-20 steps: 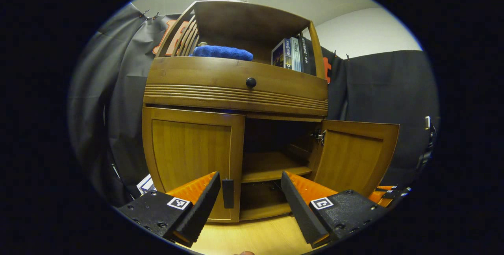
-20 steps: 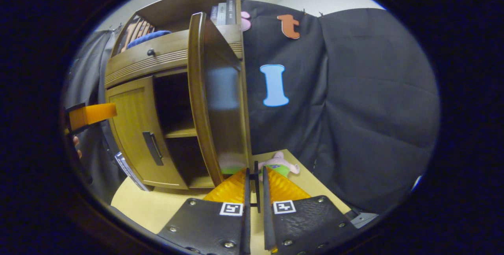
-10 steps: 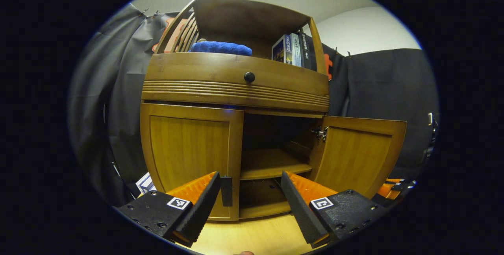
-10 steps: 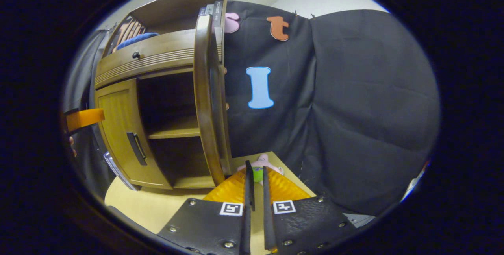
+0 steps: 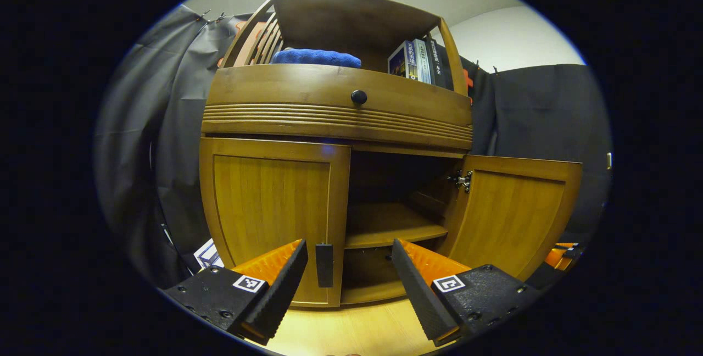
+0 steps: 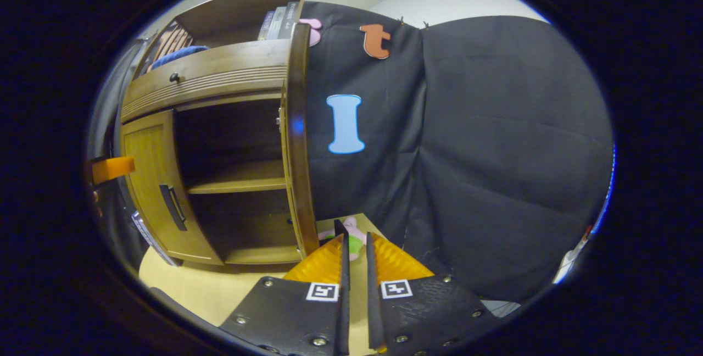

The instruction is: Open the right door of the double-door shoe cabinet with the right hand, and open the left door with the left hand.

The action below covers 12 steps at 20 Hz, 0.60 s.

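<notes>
The wooden shoe cabinet [image 5: 335, 109] faces me in the left gripper view. Its left door [image 5: 269, 207] is closed, with a dark handle [image 5: 324, 257] near its inner edge. My left gripper [image 5: 349, 271] is open, low in front of that handle and not touching it. The right door [image 5: 511, 213] stands swung wide. In the right gripper view that door [image 6: 296, 142] is edge-on. My right gripper [image 6: 355, 246] is shut to a narrow gap, and the dark tip of the right door's handle [image 6: 339, 228] shows at its fingertips. The left gripper [image 6: 112, 169] also appears far left.
A blue towel [image 5: 316, 57] and books [image 5: 417, 62] sit on the top shelf above a drawer with a round knob [image 5: 358, 96]. A plush toy [image 6: 356, 238] lies on the pale floor [image 6: 219, 284] past the right door. A white printed item [image 5: 208, 254] leans left of the cabinet.
The right door has swung further open, from angled to edge-on in the right gripper view. The left gripper stays open and has drifted slightly toward the left door's handle.
</notes>
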### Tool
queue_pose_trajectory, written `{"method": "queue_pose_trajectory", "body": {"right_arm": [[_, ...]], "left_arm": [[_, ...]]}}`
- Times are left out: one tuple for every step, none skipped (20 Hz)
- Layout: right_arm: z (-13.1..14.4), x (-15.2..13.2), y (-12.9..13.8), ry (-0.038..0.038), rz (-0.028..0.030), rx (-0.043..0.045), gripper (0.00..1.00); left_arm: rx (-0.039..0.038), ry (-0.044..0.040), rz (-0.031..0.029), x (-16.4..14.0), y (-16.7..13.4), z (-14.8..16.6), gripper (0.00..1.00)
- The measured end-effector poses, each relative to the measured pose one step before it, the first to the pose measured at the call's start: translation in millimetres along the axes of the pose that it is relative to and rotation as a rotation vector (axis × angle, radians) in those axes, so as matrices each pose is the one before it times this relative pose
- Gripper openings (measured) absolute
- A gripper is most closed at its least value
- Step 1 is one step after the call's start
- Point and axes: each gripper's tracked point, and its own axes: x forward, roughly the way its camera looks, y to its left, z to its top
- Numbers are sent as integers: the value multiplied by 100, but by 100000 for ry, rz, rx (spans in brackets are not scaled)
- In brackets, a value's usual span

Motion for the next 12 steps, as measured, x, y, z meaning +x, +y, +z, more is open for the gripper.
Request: {"method": "queue_pose_trajectory", "body": {"right_arm": [[7,-29,-2,-216,-464,-612,13],[-3,-9,-78,-209,-491,-923,14],[83,-51,-16,-243,-462,-608,14],[176,-15,-2,-207,-122,53,14],[247,-40,-8,-325,122,641,14],[25,-260,-110,-175,170,755,14],[147,19,-94,-111,68,692,14],[105,-66,-127,-175,-196,416,14],[186,-42,-93,-333,-417,-7,14],[341,-1,-80,-401,-807,-180,14],[426,-28,-45,-555,-773,-138,14],[440,50,-191,-563,-791,-25,14]], "left_arm": [[-126,127,493,400,120,-223,92],[5,414,612,472,142,-202,92],[112,536,695,522,278,-291,92],[155,502,692,658,193,-329,95],[323,503,670,558,330,-377,92],[404,673,735,592,220,-360,92],[447,917,719,630,386,-554,92],[314,974,823,651,322,-412,92],[28,544,395,767,203,-488,95],[-54,822,686,703,294,-381,92],[112,778,577,484,125,-409,91],[189,1176,811,666,357,-414,92]]}}
